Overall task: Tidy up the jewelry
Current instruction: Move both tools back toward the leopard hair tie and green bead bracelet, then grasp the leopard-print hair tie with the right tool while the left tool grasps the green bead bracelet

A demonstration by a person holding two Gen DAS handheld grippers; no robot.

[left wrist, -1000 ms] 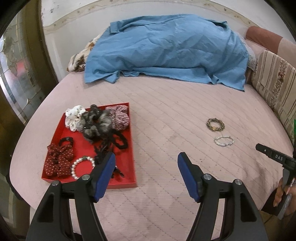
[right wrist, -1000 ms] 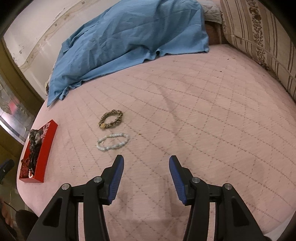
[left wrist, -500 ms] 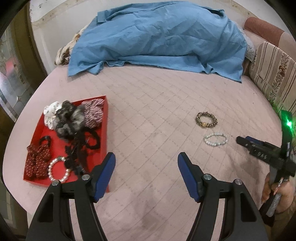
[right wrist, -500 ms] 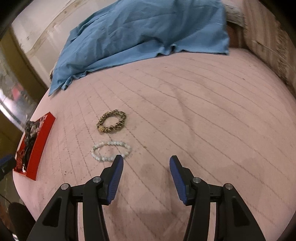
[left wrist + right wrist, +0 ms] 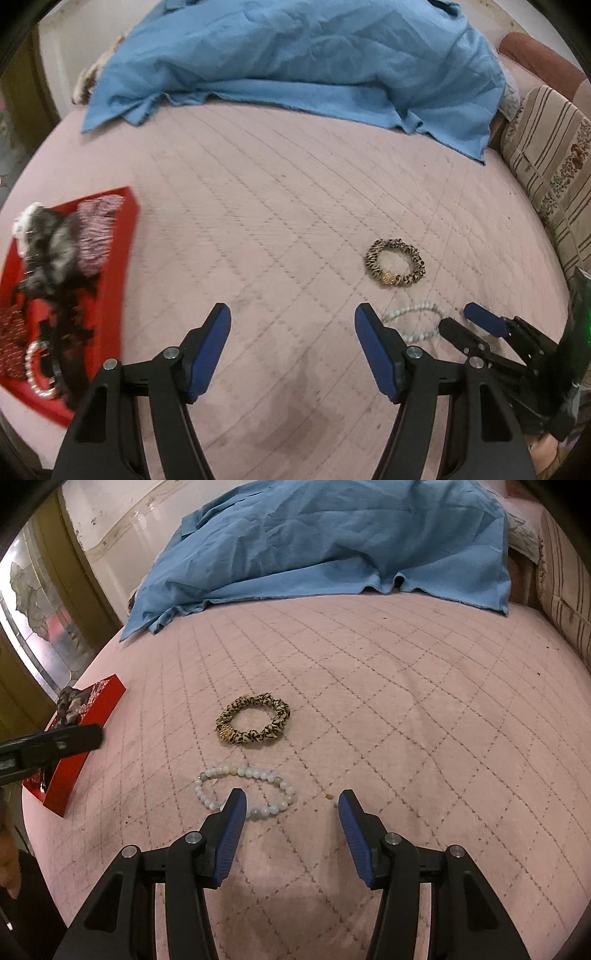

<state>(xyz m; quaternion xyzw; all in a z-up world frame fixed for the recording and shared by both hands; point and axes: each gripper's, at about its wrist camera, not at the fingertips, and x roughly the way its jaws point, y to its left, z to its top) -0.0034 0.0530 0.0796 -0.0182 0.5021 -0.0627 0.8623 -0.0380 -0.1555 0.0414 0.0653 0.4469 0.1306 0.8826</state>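
A pale bead bracelet [image 5: 246, 789] lies on the pink quilted bed, just ahead of my open, empty right gripper [image 5: 289, 802]; its left fingertip [image 5: 232, 805] overlaps the bracelet's near edge. A leopard-print scrunchie [image 5: 254, 723] lies just beyond it. In the left wrist view the scrunchie [image 5: 394, 263] and bracelet [image 5: 413, 320] sit right of my open, empty left gripper [image 5: 292, 317], with the right gripper [image 5: 469, 321] beside the bracelet. A red tray [image 5: 122, 258] at the left holds scrunchies, a bow and a pearl bracelet [image 5: 35, 369].
A blue sheet [image 5: 295, 62] is heaped across the back of the bed. A striped cushion [image 5: 554, 166] lines the right side. The red tray [image 5: 74, 768] sits near the bed's left edge, with the left gripper's finger [image 5: 51, 744] in front of it.
Both grippers moved toward the two loose pieces. The right gripper now reaches the bead bracelet. The left gripper swung right, so the tray slid to the left edge of its view.
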